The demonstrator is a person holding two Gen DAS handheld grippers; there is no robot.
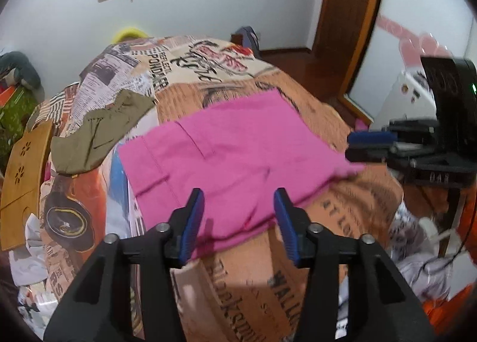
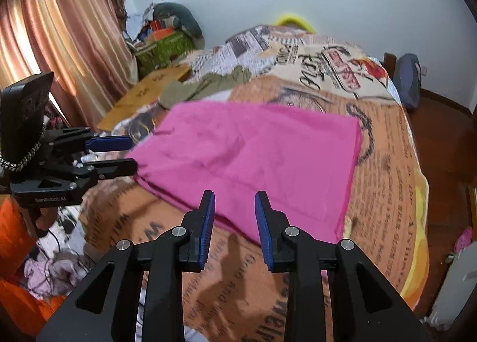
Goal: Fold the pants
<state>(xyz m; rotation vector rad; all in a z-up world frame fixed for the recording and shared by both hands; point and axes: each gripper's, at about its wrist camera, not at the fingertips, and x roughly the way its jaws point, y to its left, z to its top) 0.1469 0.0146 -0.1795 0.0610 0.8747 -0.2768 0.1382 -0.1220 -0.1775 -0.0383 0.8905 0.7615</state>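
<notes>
Pink pants (image 1: 238,145) (image 2: 253,157) lie folded into a flat rectangle on a bed with a printed bedspread (image 1: 342,202) (image 2: 384,163). My left gripper (image 1: 238,196) hovers over the pants' near edge, jaws open, with no cloth pinched between the blue pads. Seen from the right wrist, this same left gripper (image 2: 129,152) sits at the pants' left corner. My right gripper (image 2: 235,196) is also open above the near edge, a narrower gap between its pads and nothing in it. In the left wrist view the right gripper (image 1: 369,145) is beside the pants' right corner.
An olive garment (image 1: 98,130) (image 2: 205,85) lies crumpled beyond the pants. A wooden board (image 1: 23,178) (image 2: 143,91) rests at the bed's far side. Curtains (image 2: 59,43), a cluttered pile (image 2: 167,35) and a wooden door frame (image 1: 351,29) surround the bed. An orange sleeve (image 2: 18,222) shows.
</notes>
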